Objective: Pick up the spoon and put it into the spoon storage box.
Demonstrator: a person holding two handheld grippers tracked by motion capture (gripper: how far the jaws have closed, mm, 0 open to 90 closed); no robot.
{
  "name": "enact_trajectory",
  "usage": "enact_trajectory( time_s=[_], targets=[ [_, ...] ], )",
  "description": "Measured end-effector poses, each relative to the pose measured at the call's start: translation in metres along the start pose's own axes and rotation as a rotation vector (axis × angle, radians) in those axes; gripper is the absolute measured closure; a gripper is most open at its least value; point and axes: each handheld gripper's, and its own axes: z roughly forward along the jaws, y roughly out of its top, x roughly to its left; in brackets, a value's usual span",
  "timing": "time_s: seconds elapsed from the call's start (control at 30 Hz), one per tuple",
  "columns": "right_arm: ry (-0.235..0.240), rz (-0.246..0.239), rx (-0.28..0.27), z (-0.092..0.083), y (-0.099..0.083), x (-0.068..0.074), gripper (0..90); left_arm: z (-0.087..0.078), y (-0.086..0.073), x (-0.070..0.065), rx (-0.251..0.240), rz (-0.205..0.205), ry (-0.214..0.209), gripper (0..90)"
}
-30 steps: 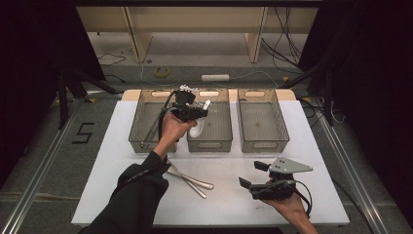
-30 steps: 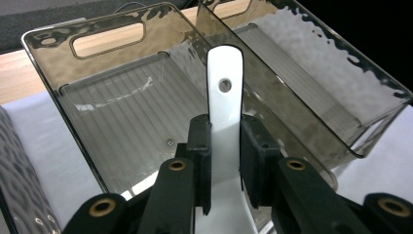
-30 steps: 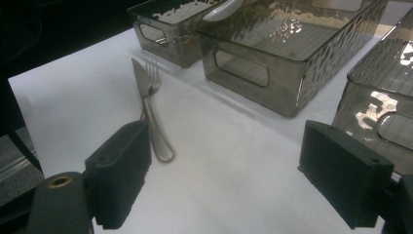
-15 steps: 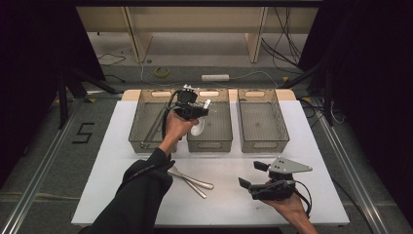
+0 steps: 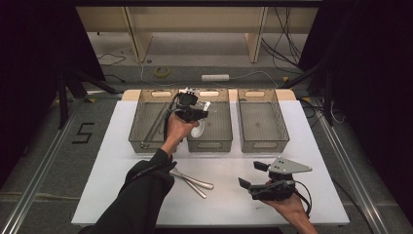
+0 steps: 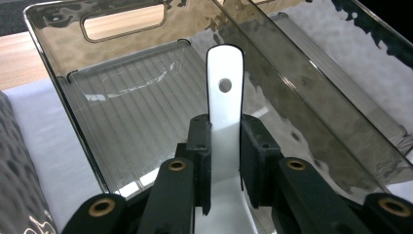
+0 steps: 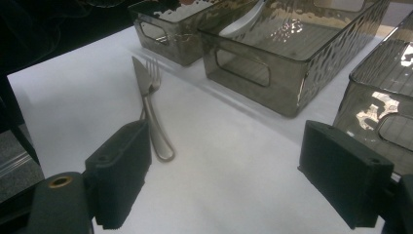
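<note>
A: Item 1, status?

B: White ceramic spoon [image 6: 224, 92], clamped by its handle in my left gripper [image 5: 194, 113]; jaws tight on it. Centre of high view, over the middle bin [image 5: 221, 141], bowl end hanging inside.

A: Step?

B: I'd call it the drop-off: sorting cutlery into bins. Next move needs a slight lowering, then jaws released.

A: Item 2?

B: Right gripper [image 5: 258, 175], lower right, jaws wide apart, nothing btwn. Knife [image 7: 140, 78] and fork [image 7: 155, 100] lie crossed on the white table [image 5: 311, 146], lower centre, prob. next pick.
</note>
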Motion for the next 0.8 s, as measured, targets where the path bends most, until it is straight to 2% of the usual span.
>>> enact_trajectory(
  time_s=[0.33,0.4,0.63,0.73,0.8],
  targets=[
    [0.003,-0.001,-0.001,0.000,0.000,0.000,20.1,0.004,-0.003,0.003,-0.023,-0.029,0.008,73.7],
    [0.005,0.000,-0.001,0.000,0.000,0.000,20.1,0.003,-0.002,0.003,-0.040,-0.049,0.006,71.8],
    [0.006,0.001,-0.002,0.000,0.000,0.000,20.1,-0.007,0.004,0.001,-0.050,-0.055,0.002,51.5],
    [0.005,0.000,0.000,0.000,0.000,0.000,20.1,-0.015,0.004,-0.001,-0.036,-0.045,-0.005,41.8],
    [0.007,0.003,-0.001,0.000,0.000,0.000,20.1,-0.024,0.002,-0.004,-0.039,-0.024,-0.006,35.5]
  ],
)
